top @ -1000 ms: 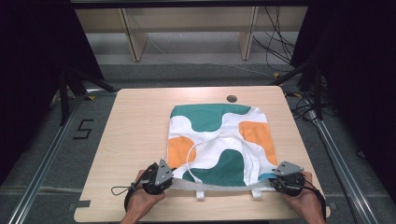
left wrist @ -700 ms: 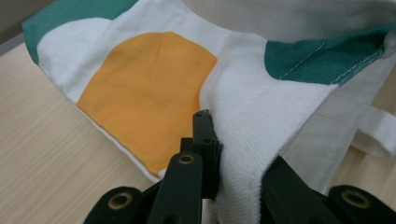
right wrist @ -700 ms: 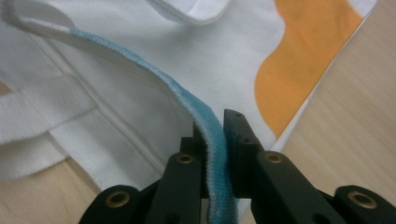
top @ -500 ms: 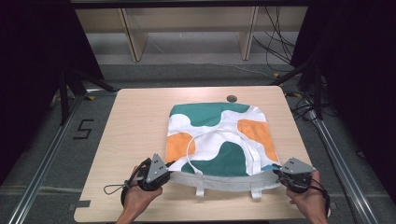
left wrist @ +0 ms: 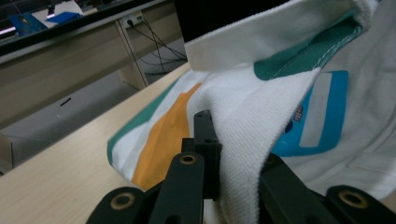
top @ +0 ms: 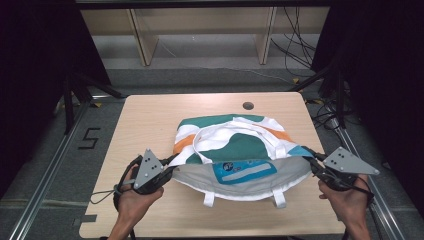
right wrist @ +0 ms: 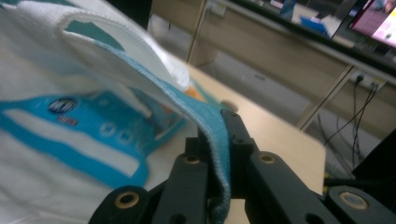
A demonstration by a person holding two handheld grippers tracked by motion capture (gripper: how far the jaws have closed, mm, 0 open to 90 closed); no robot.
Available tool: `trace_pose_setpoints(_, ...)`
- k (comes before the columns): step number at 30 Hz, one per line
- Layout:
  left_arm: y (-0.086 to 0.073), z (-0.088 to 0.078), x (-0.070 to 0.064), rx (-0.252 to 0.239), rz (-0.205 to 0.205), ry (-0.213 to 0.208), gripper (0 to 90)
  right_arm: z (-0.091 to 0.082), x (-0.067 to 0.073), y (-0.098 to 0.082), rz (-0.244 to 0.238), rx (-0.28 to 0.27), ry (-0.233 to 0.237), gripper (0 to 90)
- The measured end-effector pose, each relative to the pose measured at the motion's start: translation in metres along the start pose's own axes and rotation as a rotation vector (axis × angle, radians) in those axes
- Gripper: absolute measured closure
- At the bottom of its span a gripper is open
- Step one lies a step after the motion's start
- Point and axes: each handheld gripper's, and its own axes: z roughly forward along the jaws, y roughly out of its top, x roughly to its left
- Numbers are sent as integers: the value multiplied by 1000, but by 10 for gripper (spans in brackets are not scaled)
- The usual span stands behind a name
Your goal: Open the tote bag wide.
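My left claw clamped on white edge of tote bag, lower left of frame. My right claw just closed, pinching blue edge, lower right. Bag front lifted off tabletop, spread between claws, centre frame.

A wooden table has a dark hole at 1 o'clock. Shelf legs stand at 12 o'clock, cables at 2 o'clock.
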Motion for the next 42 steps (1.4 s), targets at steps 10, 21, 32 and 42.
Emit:
trace_pose_setpoints(10,49,-27,14,-155,-12,26,867,-23,-11,64,-79,-106,-40,885)
trace_pose_setpoints(21,91,-54,15,-307,0,-7,867,-45,-20,100,-123,-157,-34,886)
trace_pose_setpoints(32,46,2,42,-184,-130,-20,860,11,-35,84,-88,-66,-56,885)
trace_pose_setpoints(42,7,28,49,-76,-182,-32,851,38,-26,56,-74,-4,-45,884)
